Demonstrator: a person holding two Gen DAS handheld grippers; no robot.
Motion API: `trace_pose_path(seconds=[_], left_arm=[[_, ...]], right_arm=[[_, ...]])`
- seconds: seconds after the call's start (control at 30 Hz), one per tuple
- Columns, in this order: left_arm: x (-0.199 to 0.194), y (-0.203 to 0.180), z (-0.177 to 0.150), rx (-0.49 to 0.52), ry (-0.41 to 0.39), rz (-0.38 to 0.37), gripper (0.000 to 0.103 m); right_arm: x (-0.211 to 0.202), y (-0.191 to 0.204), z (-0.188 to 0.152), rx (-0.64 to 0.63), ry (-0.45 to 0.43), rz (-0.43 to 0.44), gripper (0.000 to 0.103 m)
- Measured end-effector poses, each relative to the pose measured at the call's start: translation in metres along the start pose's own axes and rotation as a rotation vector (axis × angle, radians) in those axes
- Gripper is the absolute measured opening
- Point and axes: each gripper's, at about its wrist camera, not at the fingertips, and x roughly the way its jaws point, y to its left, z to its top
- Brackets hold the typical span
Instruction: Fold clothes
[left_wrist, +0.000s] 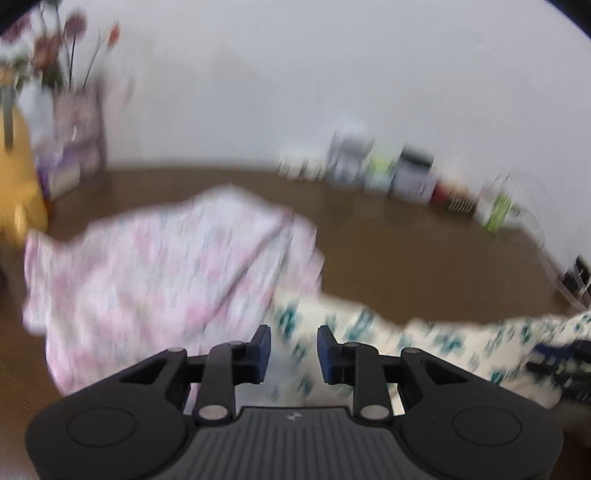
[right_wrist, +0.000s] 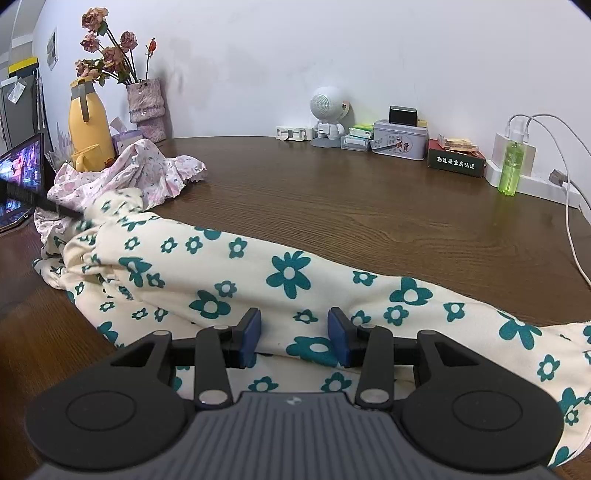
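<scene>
left gripper (left_wrist: 293, 354) — jaws apart | right gripper (right_wrist: 294, 336) — jaws apart

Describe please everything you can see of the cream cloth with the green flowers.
The cream garment is soft, thin-looking fabric printed with teal flowers of mixed sizes. It lies stretched across the brown wooden table, from the far left to the near right, wrinkled and gathered at its left end. There it touches a pink floral garment, though which lies on top is unclear. The right tongs stand open above it, gripping nothing. In the blurred left wrist view, the left tongs are open over it too.
</scene>
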Motion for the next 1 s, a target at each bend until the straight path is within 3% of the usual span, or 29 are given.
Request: trace_pose_path(seconds=[0.07,0.17,0.27,0.4,0.57,0.67,0.77,0.87,0.93,1.0], left_arm=[[0.0,-0.019,0.005,0.06,-0.011,-0.085,0.025],[0.015,-0.058,-0.003,0.207,0.04,-0.191,0.025],[0.034,-0.082,-0.02,0.308,0.096,-0.211,0.026],[0.054,-0.069,-0.033,0.276,0.132,-0.122,0.023],[0.048,-0.057,-0.041,0.248,0.132,-0.139,0.024],[0.041,-0.057,-0.035,0.235,0.124,-0.158,0.024],[0.036,-0.059,-0.027,0.232,0.103,-0.171,0.028],[0.038,-0.063,-0.024,0.243,0.106,-0.159,0.028],[0.039,-0.061,-0.025,0.228,0.116,-0.16,0.028],[0.038,-0.059,-0.026,0.219,0.114,-0.17,0.028]], right_arm=[[0.0,0.0,0.0,-0.002,-0.001,-0.002,0.041],[0.0,0.0,-0.001,-0.002,-0.002,-0.001,0.041],[-0.001,0.0,-0.001,-0.002,-0.004,0.0,0.041],[-0.001,-0.002,-0.002,-0.006,-0.006,0.007,0.041],[-0.008,0.01,0.003,-0.07,-0.021,0.059,0.041],[-0.015,0.021,0.007,-0.123,-0.034,0.1,0.05],[-0.021,0.032,0.011,-0.177,-0.046,0.141,0.05],[-0.007,0.06,0.017,-0.321,-0.019,0.161,0.044],[0.005,0.08,0.022,-0.429,0.005,0.17,0.033],[0.017,0.101,0.026,-0.537,0.029,0.18,0.031]])
